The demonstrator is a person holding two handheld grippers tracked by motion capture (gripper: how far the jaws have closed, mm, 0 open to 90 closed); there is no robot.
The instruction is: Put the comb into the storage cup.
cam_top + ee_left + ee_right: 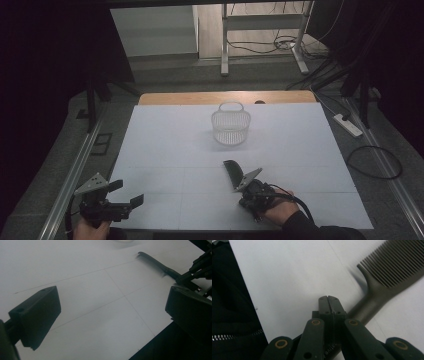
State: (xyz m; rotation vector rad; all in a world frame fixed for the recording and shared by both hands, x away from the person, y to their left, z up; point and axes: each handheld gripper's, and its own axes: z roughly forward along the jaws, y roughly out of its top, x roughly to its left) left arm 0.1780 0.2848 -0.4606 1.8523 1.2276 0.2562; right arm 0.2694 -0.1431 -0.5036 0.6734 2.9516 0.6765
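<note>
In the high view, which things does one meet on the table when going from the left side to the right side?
left gripper → white basket → dark comb → right gripper, shut on the comb's handle. The basket sits farther back than the others, and the comb overlaps it a little in left-to-right position.

- The basket (230,124) stands on the worktop (165,145), toward its far edge, about midway across.
- The comb (233,173) lies nearer the person, just right of centre, well apart from the basket, with its toothed end toward the basket.
- The right claw (256,173) sits at the comb's handle end, near the front edge.
- The left claw (126,193) is at the front left corner, well apart from the comb.
</note>
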